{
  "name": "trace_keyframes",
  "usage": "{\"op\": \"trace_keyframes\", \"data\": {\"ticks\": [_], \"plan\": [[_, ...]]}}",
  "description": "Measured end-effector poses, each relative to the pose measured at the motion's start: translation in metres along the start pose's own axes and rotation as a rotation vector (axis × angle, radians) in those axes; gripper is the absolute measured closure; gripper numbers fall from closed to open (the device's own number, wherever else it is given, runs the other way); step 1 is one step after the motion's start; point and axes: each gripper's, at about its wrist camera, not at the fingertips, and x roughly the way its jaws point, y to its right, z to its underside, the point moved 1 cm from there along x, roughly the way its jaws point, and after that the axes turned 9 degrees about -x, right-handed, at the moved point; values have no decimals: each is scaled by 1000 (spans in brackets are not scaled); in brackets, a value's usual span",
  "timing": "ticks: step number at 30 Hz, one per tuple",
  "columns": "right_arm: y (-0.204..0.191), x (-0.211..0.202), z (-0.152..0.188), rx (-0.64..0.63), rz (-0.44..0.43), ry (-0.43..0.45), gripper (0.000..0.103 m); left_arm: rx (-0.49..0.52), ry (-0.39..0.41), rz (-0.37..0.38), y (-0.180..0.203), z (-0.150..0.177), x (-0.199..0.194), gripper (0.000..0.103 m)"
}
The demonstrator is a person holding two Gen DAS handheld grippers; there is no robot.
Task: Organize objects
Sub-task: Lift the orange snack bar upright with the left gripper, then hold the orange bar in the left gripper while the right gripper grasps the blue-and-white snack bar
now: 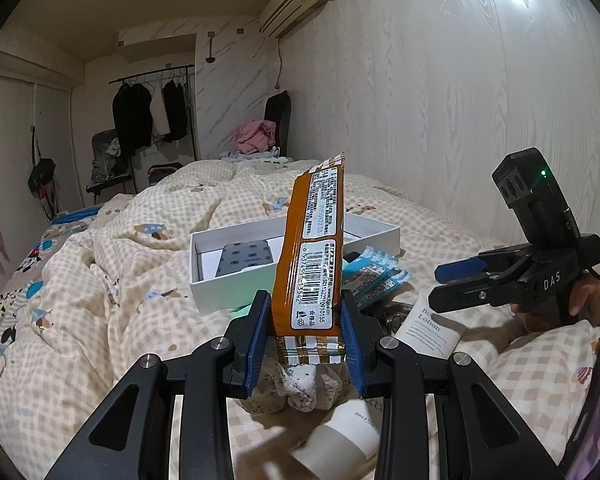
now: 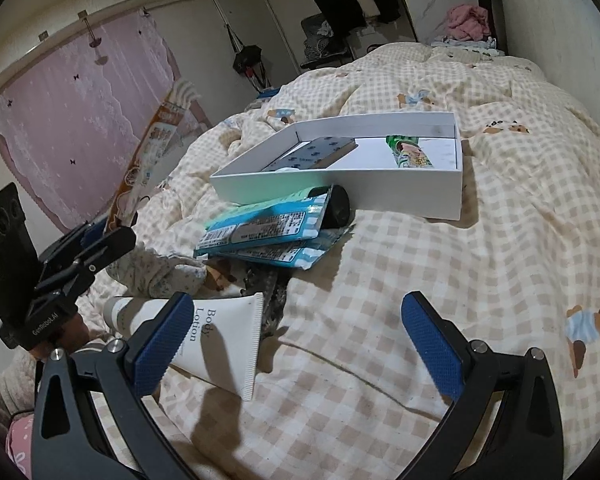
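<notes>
Now, left gripper (image 1: 306, 336): clamped on the orange snack bar (image 1: 314, 248), upright.
Right gripper (image 2: 296, 344): jaws wide, empty.
Box (image 2: 380, 188): on bed, twelve o'clock from right gripper.
Lotion tube (image 2: 220, 340): beside its left finger.

Checked bed (image 2: 480, 280), pink curtain (image 2: 80, 100)

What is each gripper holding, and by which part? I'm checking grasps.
The left gripper clamps the orange snack packet near its striped bottom end. The right gripper is open and holds nothing.
</notes>
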Motion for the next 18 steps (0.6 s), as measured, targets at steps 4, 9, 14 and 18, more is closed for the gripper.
{"op": "trace_keyframes", "data": {"ticks": [4,9,14,18], "plan": [[5,-10,-1,21,8,32,0,-2,4,1,-1,0,-1,70],[13,-26,-19,66,-32,80,2,-12,5,-6,-3,1,1,70],[36,-9,-33,273,-201,38,25,-31,-6,-7,-8,1,3,70],[30,10,-41,244,-182,-17,32,-27,-6,-10,-7,1,1,70]]}}
